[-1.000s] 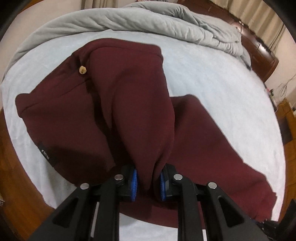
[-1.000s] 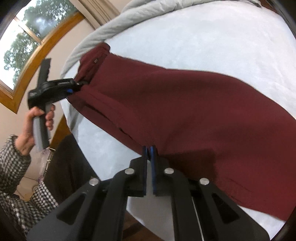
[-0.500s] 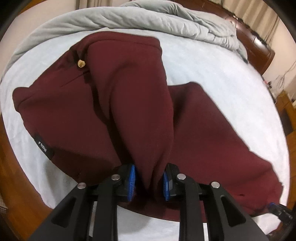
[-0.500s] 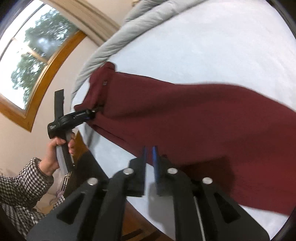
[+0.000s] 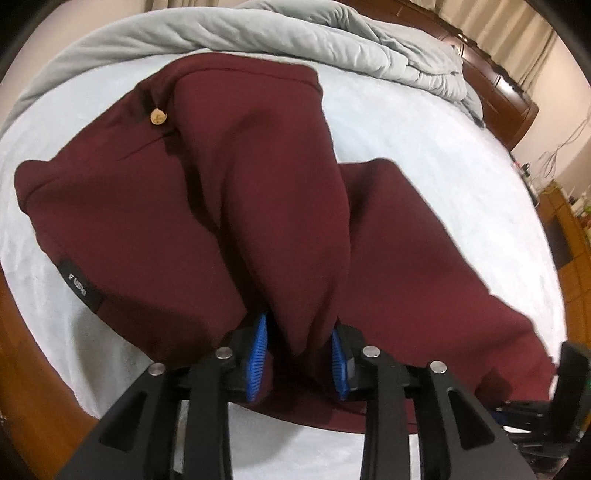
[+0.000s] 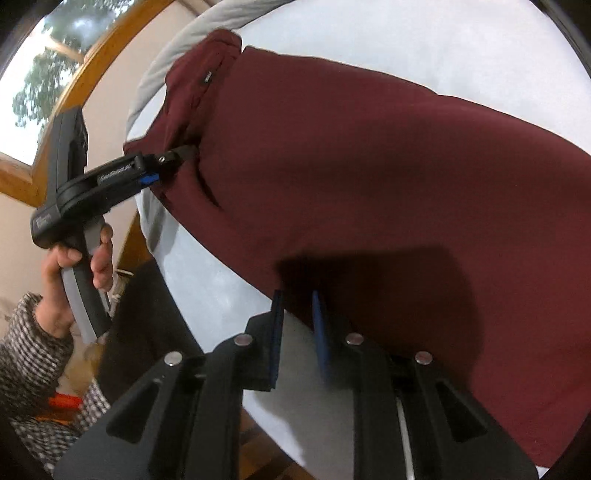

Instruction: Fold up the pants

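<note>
The maroon pants (image 5: 229,192) lie on a white bed sheet (image 5: 424,122), waist end at the left with a gold button (image 5: 158,117) and a black label (image 5: 82,287). A raised fold of the fabric runs down between the blue pads of my left gripper (image 5: 298,354), whose jaws stand apart around it. In the right wrist view the pants (image 6: 369,177) spread across the sheet, and the left gripper (image 6: 173,162) touches their waist. My right gripper (image 6: 297,325) is open at the pants' near edge, with the cloth edge between its pads.
A grey duvet (image 5: 258,29) is bunched at the far side of the bed. A dark wooden headboard (image 5: 495,70) stands at the back right. A window (image 6: 40,66) with a wooden frame is at the left. The person's hand (image 6: 74,266) holds the left gripper's handle.
Both grippers have opened: the left jaws widened around the raised fold, and the right jaws, shut on the pants' edge a second ago, now stand apart. The pants have settled onto the sheet.
</note>
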The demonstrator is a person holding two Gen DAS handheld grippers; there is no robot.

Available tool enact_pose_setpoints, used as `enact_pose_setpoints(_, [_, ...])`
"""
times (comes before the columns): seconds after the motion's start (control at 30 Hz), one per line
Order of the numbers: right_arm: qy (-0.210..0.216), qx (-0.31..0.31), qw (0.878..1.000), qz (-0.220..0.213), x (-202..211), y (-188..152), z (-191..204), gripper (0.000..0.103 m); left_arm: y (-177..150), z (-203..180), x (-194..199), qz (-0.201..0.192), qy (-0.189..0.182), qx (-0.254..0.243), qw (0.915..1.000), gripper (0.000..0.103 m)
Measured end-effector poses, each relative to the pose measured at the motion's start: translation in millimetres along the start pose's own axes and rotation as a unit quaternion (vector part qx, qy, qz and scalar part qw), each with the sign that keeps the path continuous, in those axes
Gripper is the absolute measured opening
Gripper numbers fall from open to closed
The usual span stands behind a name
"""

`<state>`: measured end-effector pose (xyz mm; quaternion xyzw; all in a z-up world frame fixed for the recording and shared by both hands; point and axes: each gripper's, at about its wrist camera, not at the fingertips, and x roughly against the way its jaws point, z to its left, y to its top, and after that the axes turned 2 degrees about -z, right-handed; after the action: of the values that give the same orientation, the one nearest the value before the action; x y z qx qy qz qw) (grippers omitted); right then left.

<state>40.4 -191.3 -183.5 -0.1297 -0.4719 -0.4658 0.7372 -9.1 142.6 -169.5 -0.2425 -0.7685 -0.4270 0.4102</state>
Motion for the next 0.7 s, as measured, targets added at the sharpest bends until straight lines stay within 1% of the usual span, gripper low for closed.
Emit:
enact_pose_setpoints(0.07, [0.015,-0.009,1.0,-0.004,7.4,6.5,0.7,0.017,3.4,6.0,10.1,-0.004,-0.002,0.003,1.0,0.052])
enact_pose_setpoints(0.13, [0.02,0.008,1.0,-0.019,19.4,15.0,10.9,0.017,8.6,12.4,23.7,-0.014,-0.005,-0.008,0.9999,0.058])
enact_pose_setpoints(0.17, [0.021,0.016,0.999,-0.024,22.8,21.4,16.4,0.017,11.6,15.5,29.2,-0.019,-0.004,-0.018,0.9997,0.063])
enact_pose_setpoints(0.23, [0.037,0.031,0.998,-0.035,25.5,39.8,33.2,0.019,18.3,22.4,35.1,-0.021,-0.007,-0.029,0.9993,0.065])
enact_pose_setpoints(0.27, [0.052,0.036,0.997,-0.038,23.6,52.2,43.4,0.024,20.4,25.2,37.2,-0.018,-0.012,-0.029,0.9994,0.065])
enact_pose_setpoints(0.3, [0.059,0.04,0.997,-0.039,21.8,62.2,48.7,0.027,23.5,29.0,39.2,-0.012,-0.02,-0.026,0.9994,0.064])
enact_pose_setpoints(0.37, [0.067,0.05,0.996,-0.04,10.1,87.4,64.8,0.036,29.9,34.2,47.1,-0.012,-0.025,-0.02,0.9994,0.064])
enact_pose_setpoints(0.43, [0.074,0.046,0.996,-0.036,-4.9,111.4,76.7,0.037,36.5,48.3,58.2,-0.021,-0.035,-0.008,0.9991,0.064])
enact_pose_setpoints(0.5, [0.089,0.036,0.995,-0.034,-19.5,135.1,84.2,0.037,42.8,57.9,59.6,-0.033,-0.019,-0.005,0.9993,0.065])
enact_pose_setpoints(0.57, [0.095,0.029,0.994,-0.035,-33.8,158.1,93.6,0.037,50.9,77.2,56.8,-0.046,0.013,0.0,0.9989,0.065])
enact_pose_setpoints(0.63, [0.097,0.026,0.994,-0.036,-45.5,178.2,98.3,0.037,58.8,92.9,49.3,-0.05,0.029,0.013,0.9982,0.065])
enact_pose_setpoints(0.7, [0.093,0.026,0.995,-0.036,-61.2,196.4,110.2,0.039,65.9,111.1,34.6,-0.039,0.048,0.03,0.9976,0.065])
